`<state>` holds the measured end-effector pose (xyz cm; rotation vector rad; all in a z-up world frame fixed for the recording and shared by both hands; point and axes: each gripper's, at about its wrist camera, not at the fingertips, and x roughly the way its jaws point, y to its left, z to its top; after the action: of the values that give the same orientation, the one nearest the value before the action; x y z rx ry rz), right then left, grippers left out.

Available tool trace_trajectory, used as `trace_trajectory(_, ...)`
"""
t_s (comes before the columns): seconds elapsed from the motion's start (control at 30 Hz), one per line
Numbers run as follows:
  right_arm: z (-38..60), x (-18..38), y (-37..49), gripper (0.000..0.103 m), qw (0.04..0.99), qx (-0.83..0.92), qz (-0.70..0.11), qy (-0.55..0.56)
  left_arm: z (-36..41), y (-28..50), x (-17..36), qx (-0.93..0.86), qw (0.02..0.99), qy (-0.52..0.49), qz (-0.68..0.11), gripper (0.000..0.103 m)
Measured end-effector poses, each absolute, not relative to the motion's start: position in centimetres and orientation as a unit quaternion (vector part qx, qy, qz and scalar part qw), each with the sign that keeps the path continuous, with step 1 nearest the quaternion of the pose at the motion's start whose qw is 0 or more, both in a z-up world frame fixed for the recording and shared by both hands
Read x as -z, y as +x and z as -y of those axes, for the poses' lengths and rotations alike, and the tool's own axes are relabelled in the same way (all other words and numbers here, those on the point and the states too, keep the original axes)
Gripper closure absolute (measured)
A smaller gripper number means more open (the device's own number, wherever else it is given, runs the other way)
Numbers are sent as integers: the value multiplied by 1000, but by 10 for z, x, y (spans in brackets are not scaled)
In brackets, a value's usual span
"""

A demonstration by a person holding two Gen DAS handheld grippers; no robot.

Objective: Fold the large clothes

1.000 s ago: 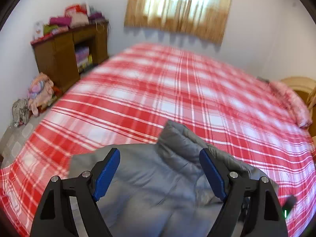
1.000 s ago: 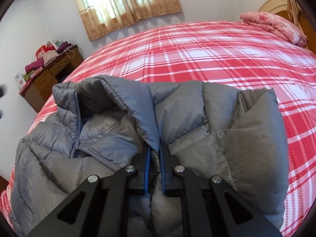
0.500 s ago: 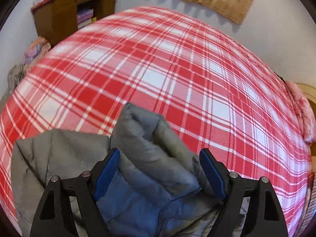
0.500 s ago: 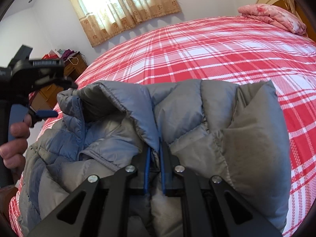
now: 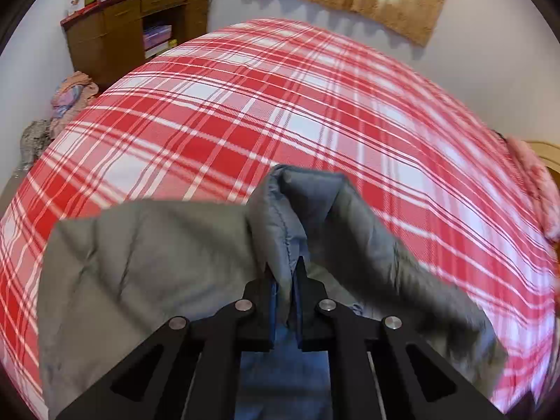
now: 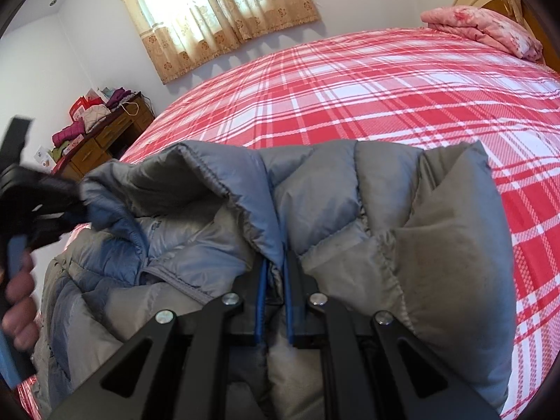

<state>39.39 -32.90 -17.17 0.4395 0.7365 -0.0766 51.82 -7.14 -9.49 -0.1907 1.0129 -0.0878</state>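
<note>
On near bed (image 5: 217,112) edge, both grippers, left gripper (image 5: 284,280) and right gripper (image 6: 276,273), pinching puffy grey jacket (image 6: 402,231); slippery collar could slide out if lifted unevenly.

I see a bed (image 6: 402,80) in red-and-white plaid. On it lie a grey puffer jacket (image 6: 437,245) and, at the far corner, what looks like folded pink bedding (image 6: 490,29).

Each view is taken from close above a grey jacket (image 5: 147,255), angled down along its hand-held gripper across the plaid bed (image 5: 280,112). The jacket (image 6: 402,231), bed (image 6: 385,98), curtained window (image 6: 217,10) and wooden desk (image 6: 101,147) are shared.
</note>
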Motion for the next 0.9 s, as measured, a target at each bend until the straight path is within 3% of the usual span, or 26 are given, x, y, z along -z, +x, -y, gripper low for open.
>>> trace_trajectory(0.13, 330, 172, 394, 93, 909, 37, -357, 213, 54, 482, 102, 43, 868, -74, -489, 96)
trace_trajectory(0.27, 329, 172, 394, 93, 909, 38, -358, 212, 28, 467, 141, 8, 864, -96, -494, 96)
trace_trajectory(0.4, 330, 173, 395, 93, 908, 39, -360, 211, 25, 459, 161, 10, 903, -97, -418, 95)
trace_trajectory(0.63, 350, 156, 372, 89, 884, 46, -396, 245, 13, 457, 164, 21, 900, -152, -408, 95)
trace_trajectory(0.7, 359, 124, 354, 80, 900, 87, -356, 235, 15, 457, 163, 20, 901, -152, -406, 95)
trace_trajectory(0.83, 360, 66, 370, 75, 927, 91, -276, 237, 16, 454, 162, 18, 903, -144, -405, 95)
trace_trajectory(0.9, 348, 67, 413, 50, 914, 70, -317, 242, 16, 453, 162, 18, 903, -144, -405, 95)
